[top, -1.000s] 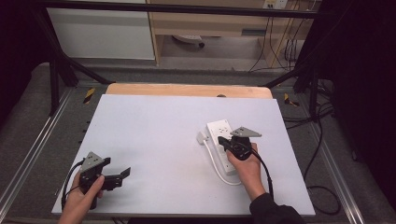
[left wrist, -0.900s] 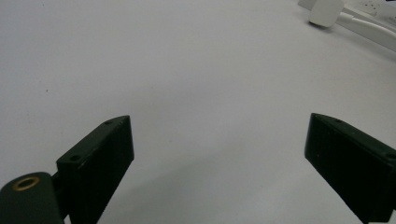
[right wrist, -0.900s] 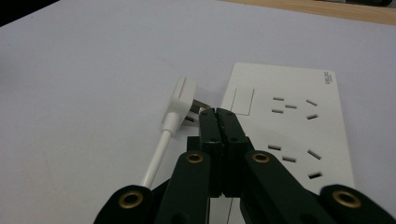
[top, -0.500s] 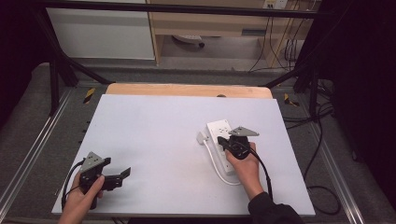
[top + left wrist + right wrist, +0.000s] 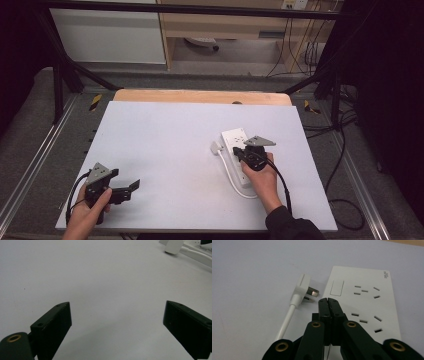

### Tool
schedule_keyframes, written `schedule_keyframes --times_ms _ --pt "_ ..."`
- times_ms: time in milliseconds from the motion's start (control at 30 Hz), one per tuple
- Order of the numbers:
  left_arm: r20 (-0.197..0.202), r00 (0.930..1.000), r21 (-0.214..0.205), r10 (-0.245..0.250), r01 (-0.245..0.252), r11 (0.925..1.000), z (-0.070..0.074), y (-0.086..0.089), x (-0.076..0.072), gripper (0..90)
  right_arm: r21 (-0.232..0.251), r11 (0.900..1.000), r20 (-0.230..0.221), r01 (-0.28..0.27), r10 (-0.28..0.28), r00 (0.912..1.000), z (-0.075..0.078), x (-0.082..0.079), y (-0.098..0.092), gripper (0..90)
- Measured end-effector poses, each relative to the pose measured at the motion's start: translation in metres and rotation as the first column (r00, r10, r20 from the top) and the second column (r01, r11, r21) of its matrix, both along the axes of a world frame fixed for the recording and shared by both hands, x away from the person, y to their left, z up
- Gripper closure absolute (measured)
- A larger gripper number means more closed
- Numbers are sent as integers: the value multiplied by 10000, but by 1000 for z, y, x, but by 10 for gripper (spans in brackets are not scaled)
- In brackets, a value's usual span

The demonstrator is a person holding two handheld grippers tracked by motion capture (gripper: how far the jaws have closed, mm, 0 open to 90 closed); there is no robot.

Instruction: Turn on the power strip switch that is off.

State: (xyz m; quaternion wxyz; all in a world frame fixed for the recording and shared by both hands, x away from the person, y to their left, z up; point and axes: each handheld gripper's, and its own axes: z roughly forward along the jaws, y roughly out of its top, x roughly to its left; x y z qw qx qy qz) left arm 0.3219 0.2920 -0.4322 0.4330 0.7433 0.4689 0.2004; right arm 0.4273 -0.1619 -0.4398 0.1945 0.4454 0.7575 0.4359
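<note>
At the near left of the surface [image 5: 165, 135], the left tongs [image 5: 117, 327] rest with jaws wide and nothing between them, well apart from everything else. To the right, the white plug [image 5: 303, 288] lies just left of the power strip [image 5: 367, 300], its prongs pointing at the strip's edge and its cable [image 5: 231, 175] trailing toward the person. The right tongs [image 5: 328, 302], jaws pressed together and empty, hover over the strip's left edge, just beside the plug and by far the nearer pair. Against the earlier frames, nothing has visibly shifted.

The black two-jaw left gripper [image 5: 131, 186], gripped low in the left hand [image 5: 90, 212], has its jaws spread wide, while the black right gripper [image 5: 328, 300], held in the right hand [image 5: 262, 177], has its jaws pressed together.
</note>
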Motion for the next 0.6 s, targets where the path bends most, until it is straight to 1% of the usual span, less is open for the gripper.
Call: schedule_keyframes --times_ms 300,400,600 --pt "36 10000 -11 23 -23 10000 0 0 0 84 -64 10000 3 41 -41 10000 -1 1 -1 900" --pt "31 10000 -47 55 -55 10000 1 1 0 84 -98 9999 -80 50 -51 10000 -3 1 0 900" --pt "37 10000 -20 12 -12 10000 0 1 0 84 -149 9999 -29 40 -41 10000 -4 1 0 900"
